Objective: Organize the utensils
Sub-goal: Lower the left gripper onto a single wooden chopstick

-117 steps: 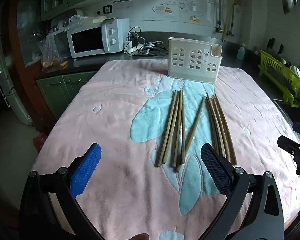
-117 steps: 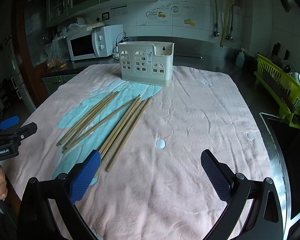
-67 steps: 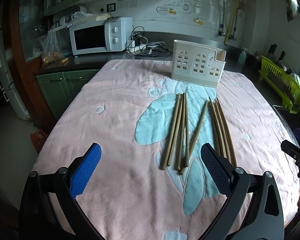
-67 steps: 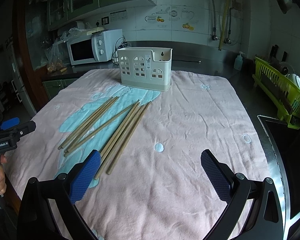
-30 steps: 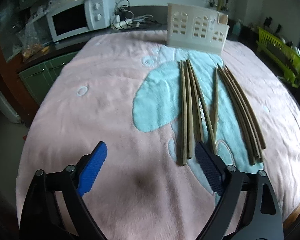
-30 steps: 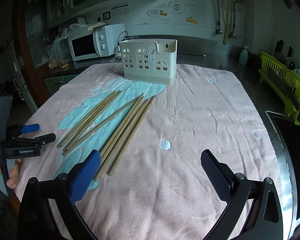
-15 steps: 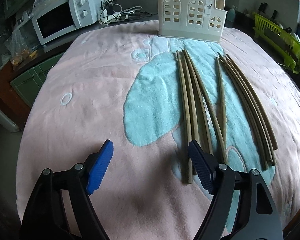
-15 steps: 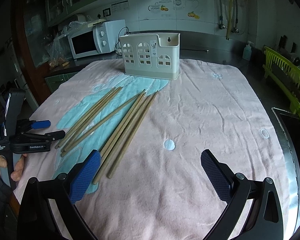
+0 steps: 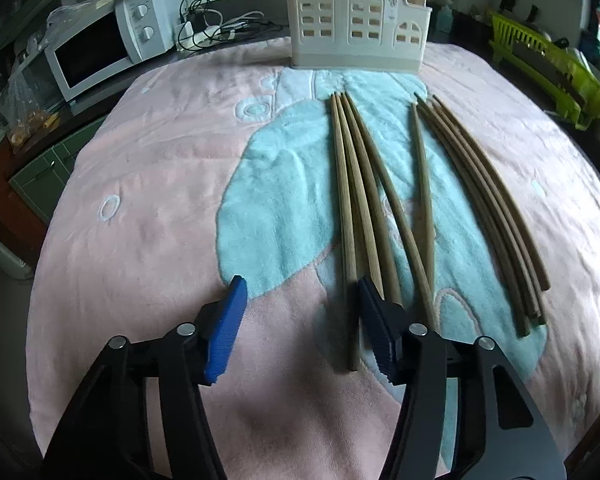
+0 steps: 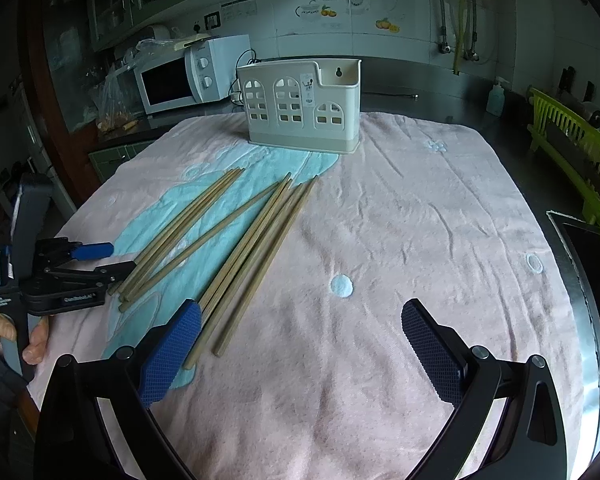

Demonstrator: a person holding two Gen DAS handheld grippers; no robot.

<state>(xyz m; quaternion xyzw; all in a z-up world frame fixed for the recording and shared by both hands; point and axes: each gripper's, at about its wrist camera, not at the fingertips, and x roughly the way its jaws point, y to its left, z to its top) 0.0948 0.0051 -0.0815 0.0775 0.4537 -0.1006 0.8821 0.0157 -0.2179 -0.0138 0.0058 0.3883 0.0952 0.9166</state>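
Left tool (image 9: 300, 320) half-closed over eight wooden chopsticks (image 9: 356, 200) on the pink-and-teal towel (image 9: 160, 184).

Its right pad hides some near chopstick ends; the jaws have just been closing, wider earlier, nothing gripped. Right tool (image 10: 300, 344) gapes wide, empty. One cream slotted holder (image 10: 300, 104) stands behind the chopsticks.

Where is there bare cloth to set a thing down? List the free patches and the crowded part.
Free: the pink cloth right of the chopsticks, up to the table's right edge, and the strip left of the blue patch toward the microwave. Crowded: the middle, where chopsticks fan out below the utensil holder, with the left gripper at their near ends.
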